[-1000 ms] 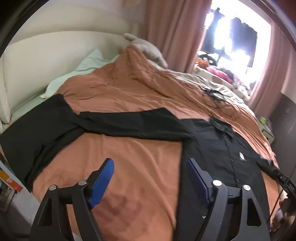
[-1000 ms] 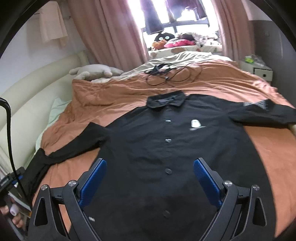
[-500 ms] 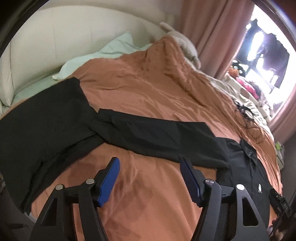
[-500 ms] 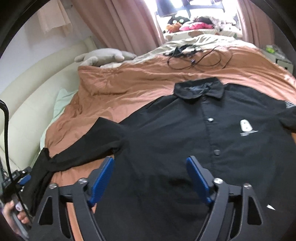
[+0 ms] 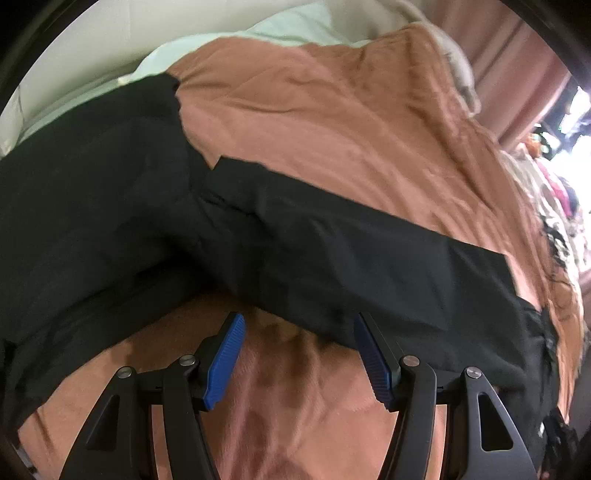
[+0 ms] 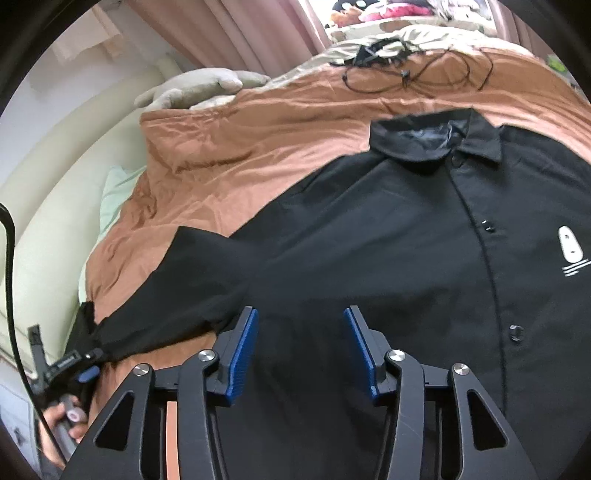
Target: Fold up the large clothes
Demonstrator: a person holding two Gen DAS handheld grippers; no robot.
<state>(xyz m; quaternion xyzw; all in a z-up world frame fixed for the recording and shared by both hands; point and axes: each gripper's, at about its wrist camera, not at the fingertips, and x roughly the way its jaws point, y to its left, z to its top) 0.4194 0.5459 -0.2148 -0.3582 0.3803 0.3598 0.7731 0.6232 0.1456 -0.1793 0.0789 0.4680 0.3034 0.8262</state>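
A large black button-up shirt (image 6: 399,236) lies flat, front up, on an orange-brown bedspread (image 6: 258,147). Its long left sleeve (image 5: 332,251) stretches across the left wrist view toward a second black garment (image 5: 81,192) at the left. My left gripper (image 5: 297,325) is open and empty, low over the bedspread, its fingertips just at the sleeve's near edge. My right gripper (image 6: 299,314) is open and empty, low over the shirt's body near the left armpit. The left gripper also shows at the lower left of the right wrist view (image 6: 66,365).
A cream padded headboard (image 6: 55,206) and a pale green pillow (image 6: 114,192) lie to the left. A grey plush toy (image 6: 199,86) and tangled black cables (image 6: 406,70) lie at the far side. Pink curtains (image 6: 236,29) hang behind.
Both grippers have moved forward and down toward the shirt. The left one has closed in on the sleeve, the right one on the shirt's left side. Both jaws have narrowed somewhat.
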